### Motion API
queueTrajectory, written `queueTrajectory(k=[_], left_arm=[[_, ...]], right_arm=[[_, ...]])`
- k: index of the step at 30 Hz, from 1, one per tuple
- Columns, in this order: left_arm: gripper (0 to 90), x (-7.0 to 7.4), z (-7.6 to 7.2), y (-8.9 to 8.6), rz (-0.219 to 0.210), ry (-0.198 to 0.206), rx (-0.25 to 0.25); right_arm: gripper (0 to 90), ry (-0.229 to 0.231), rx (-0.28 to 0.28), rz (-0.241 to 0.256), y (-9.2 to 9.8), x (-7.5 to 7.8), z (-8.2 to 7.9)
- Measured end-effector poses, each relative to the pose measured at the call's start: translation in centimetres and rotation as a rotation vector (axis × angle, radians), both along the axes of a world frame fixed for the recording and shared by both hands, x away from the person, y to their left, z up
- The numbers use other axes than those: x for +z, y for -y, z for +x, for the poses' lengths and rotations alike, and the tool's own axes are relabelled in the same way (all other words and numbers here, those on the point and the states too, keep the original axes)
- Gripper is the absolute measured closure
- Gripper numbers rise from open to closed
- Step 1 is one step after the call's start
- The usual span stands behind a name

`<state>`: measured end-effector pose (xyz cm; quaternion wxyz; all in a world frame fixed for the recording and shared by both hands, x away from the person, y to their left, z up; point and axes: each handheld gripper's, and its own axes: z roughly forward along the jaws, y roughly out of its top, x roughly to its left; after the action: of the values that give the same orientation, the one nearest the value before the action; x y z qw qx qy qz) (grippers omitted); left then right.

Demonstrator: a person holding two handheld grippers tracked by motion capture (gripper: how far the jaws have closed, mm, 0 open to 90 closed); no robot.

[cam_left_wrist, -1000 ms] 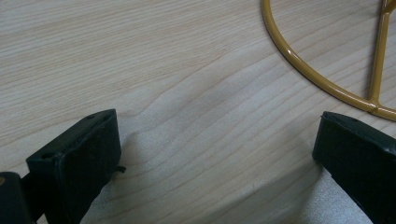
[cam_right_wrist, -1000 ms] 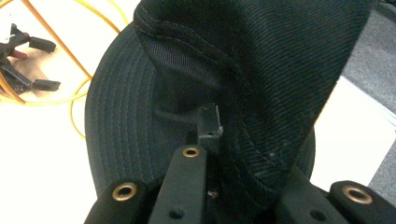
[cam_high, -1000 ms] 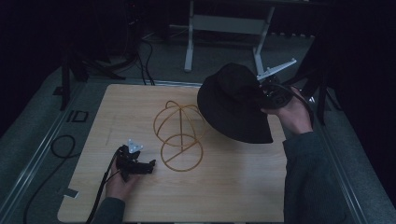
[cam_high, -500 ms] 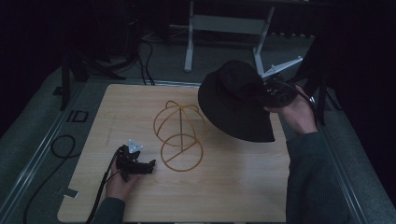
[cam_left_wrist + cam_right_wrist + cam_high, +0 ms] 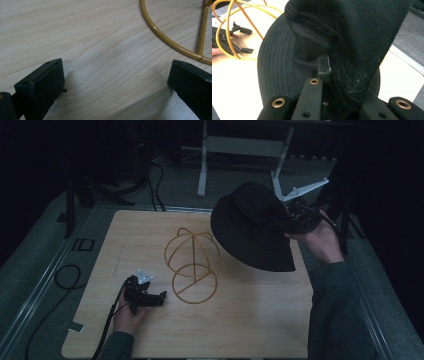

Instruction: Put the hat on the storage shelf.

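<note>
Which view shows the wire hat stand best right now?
The high view: the whole gold wire hat stand stands on the table. The left gripper view catches part of its base ring; the right gripper view shows part behind the black hat.

black hat (image 5: 252, 232), mustard-yellow wire stand (image 5: 192, 265), pale wood-grain table (image 5: 250, 320), black jaws

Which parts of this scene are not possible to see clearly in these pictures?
- High view: the right gripper jaw tips, hidden behind the black hat.
- Right gripper view: the far jaw, buried in a fold of hat fabric.
- Left gripper view: the gold wire stand, cut off by the top and right edges.
- High view: the left gripper jaw gap, too small and dark.
</note>
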<state>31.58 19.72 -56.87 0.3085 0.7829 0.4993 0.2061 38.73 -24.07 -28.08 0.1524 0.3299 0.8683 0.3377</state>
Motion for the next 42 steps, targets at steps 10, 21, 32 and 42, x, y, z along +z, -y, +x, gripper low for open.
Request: queueTrajectory(k=[10,21,32,42], left_arm=[[1.3,0.0,0.0,0.0,0.0,0.0,0.0],[1.3,0.0,0.0,0.0,0.0,0.001,-0.001],[1.3,0.0,0.0,0.0,0.001,-0.001,-0.001],[1.3,0.0,0.0,0.1,-0.001,-0.001,0.0]], right_arm=[[88.0,0.007,0.021,0.021,0.2,0.8,-0.4],[88.0,0.017,0.06,0.046,0.3,1.6,-1.0],[88.0,0.025,0.092,0.08,0.6,2.1,-1.4],[88.0,0.032,0.133,0.127,0.6,2.7,-1.9]])
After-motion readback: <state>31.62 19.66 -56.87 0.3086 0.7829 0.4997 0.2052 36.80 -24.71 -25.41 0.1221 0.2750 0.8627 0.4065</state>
